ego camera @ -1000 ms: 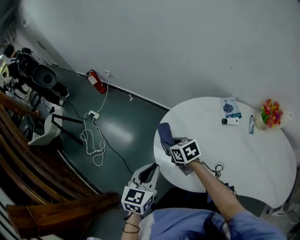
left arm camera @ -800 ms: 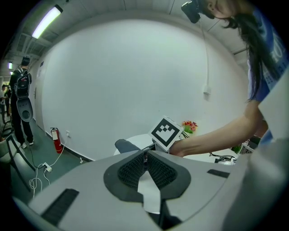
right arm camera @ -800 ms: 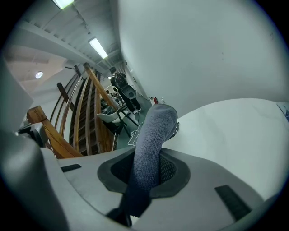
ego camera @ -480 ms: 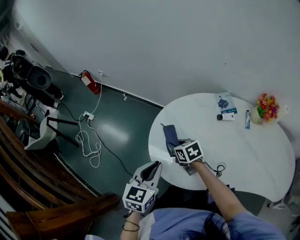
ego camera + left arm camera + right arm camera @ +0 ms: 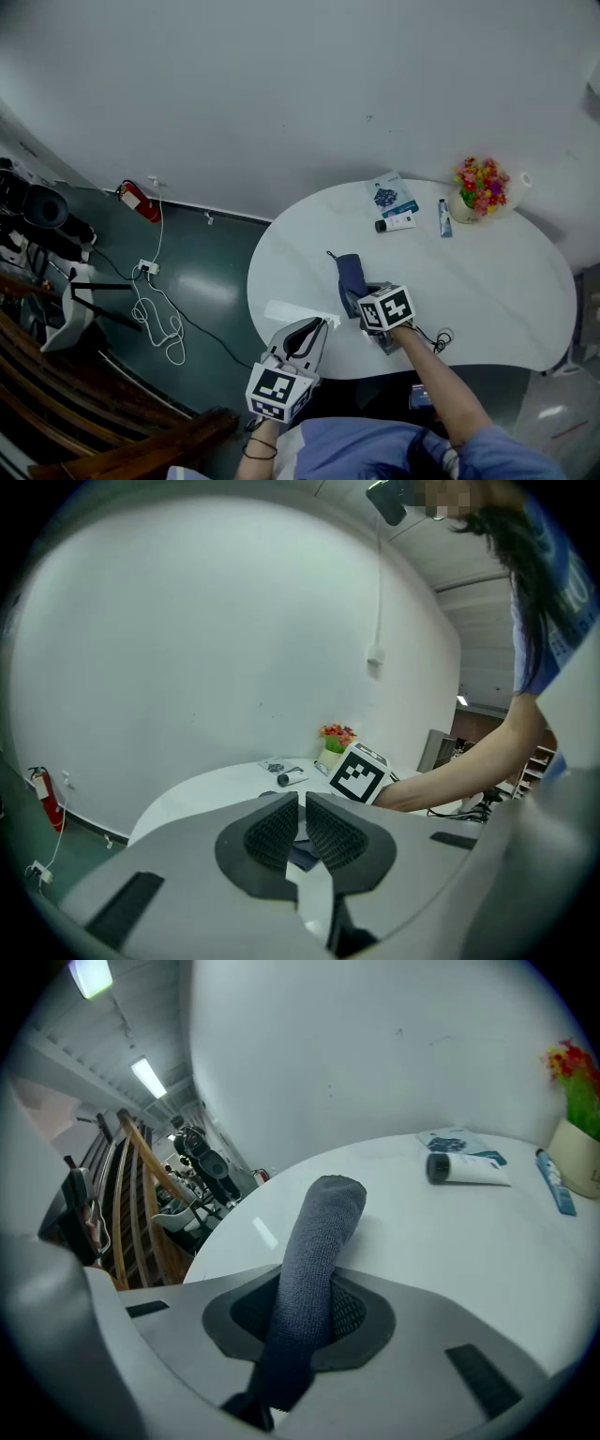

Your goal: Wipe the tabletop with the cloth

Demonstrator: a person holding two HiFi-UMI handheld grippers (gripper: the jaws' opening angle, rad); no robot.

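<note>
Head view: my right gripper (image 5: 360, 294) held the cloth (image 5: 349, 271) on the table (image 5: 497, 281), near its left edge; I judged most of the top unwiped. Left gripper view: left gripper (image 5: 302, 810) off the table, jaws together, empty. Right gripper view: jaws pinched the cloth, its end touching the table.

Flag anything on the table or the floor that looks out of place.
Nothing is spilled or damaged on the table. The cloth is bunched into a roll in the right gripper rather than spread flat. On the floor, a loose white cable lies tangled left of the table.
</note>
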